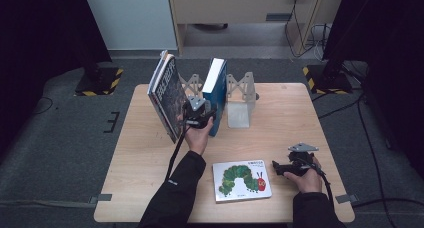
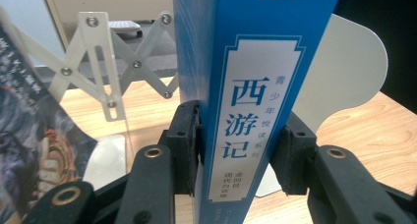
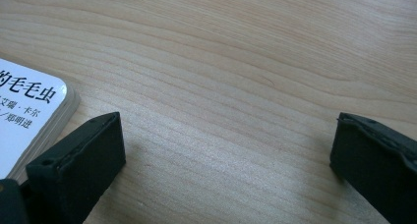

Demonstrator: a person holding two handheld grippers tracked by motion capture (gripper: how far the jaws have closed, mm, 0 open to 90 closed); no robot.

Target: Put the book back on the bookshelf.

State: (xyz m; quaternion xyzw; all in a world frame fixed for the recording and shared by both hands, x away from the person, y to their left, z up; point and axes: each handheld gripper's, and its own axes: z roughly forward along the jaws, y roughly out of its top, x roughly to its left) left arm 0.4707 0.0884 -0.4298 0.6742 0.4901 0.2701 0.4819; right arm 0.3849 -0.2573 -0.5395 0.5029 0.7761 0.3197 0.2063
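At the back middle of the worktop (image 1: 150,188), the left tongs (image 1: 200,119) grip the blue book (image 1: 215,88) by its spine. The left gripper view shows both black jaws pressed against the two sides of the spine of this blue book (image 2: 251,111), low down near its bottom end, so the left tongs (image 2: 241,155) are clenched on it. The book stands upright on the worktop, its spine turned to the person. Just beside it, on the right, stands a white bookend (image 1: 239,100) with a folding scissor frame; in the left gripper view the rounded white plate of this bookend (image 2: 344,76) rises behind the book. On the left of the blue book, a few dark books (image 1: 167,95) lean tilted, their tops away from it.

Near the front right of the worktop, the right tongs (image 1: 280,167) rest low over the wood. In the right gripper view their jaws stand wide apart with only bare wood between them, so the right tongs (image 3: 226,155) are released and hold nothing. A picture book (image 1: 241,180) with a green caterpillar on its white cover lies flat just left of them, and its rounded corner (image 3: 29,111) is near one jaw, though I cannot tell if they touch.
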